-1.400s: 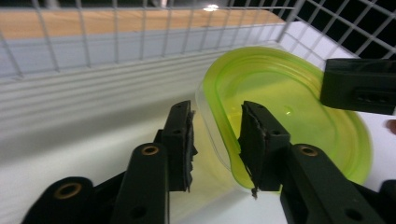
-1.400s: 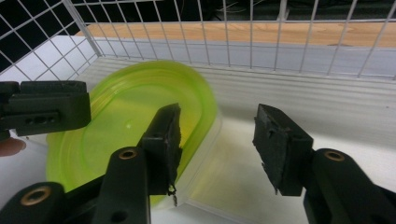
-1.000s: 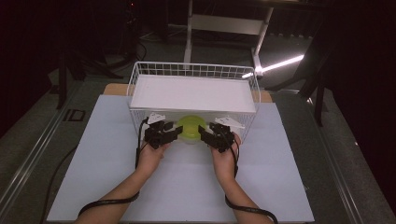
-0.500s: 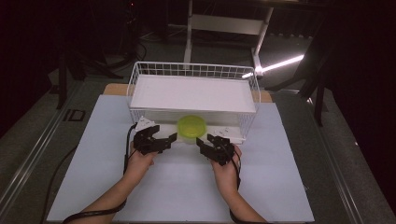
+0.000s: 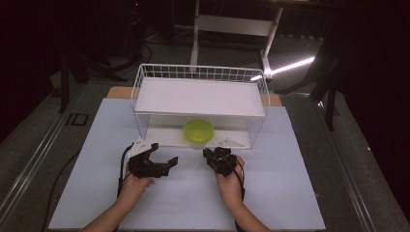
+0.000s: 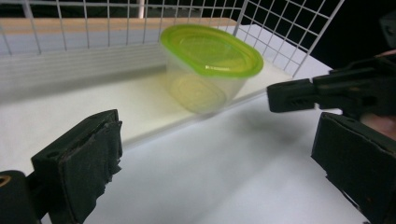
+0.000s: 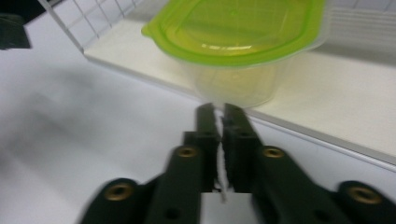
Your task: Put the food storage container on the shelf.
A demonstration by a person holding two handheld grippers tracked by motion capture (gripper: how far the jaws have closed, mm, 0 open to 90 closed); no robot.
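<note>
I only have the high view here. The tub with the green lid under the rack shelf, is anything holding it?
Observer: No. In the left gripper view the tub sits alone on the rack's lower board, untouched.
Operator: Are the left gripper's jaws open?
Observer: Yes, the left gripper has its jaws spread wide, with bare table between them.
Operator: And the right one?
Observer: The right gripper is shut, jaws pressed together with nothing between them, tips just short of the tub.
</note>
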